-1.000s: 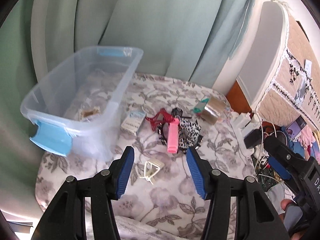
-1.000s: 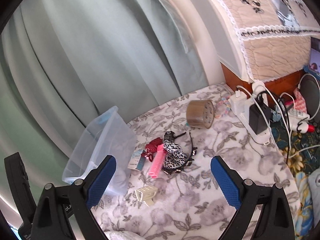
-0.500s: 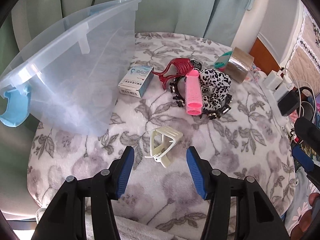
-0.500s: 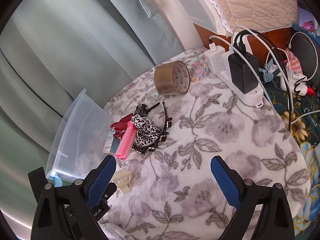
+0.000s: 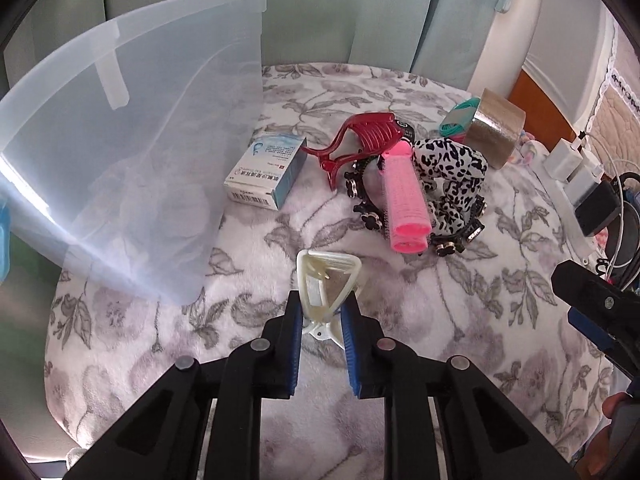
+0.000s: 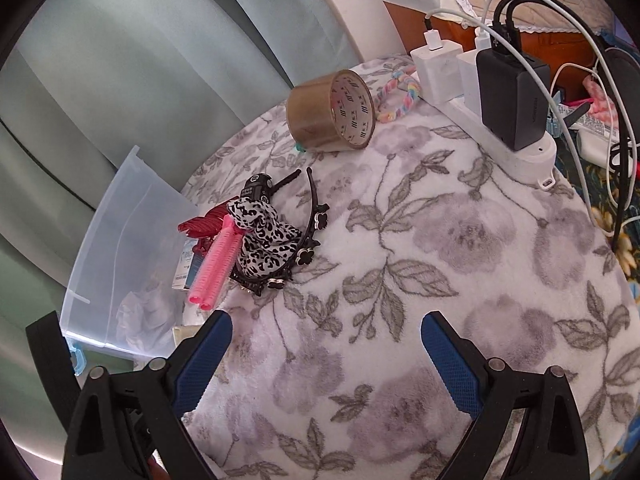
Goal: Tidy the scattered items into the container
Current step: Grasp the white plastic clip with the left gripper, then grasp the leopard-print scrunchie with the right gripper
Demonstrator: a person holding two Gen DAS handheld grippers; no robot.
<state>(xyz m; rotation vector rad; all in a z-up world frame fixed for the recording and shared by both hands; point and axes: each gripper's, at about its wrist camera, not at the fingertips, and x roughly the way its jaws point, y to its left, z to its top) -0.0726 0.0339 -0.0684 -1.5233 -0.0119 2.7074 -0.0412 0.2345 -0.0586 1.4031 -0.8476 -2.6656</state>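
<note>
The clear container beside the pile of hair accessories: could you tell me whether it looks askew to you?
Yes. The clear plastic container looks tipped, its walls slanting over the floral cloth rather than standing square, though fisheye distortion may exaggerate this. The left gripper is shut on the cream hair claw.
</note>
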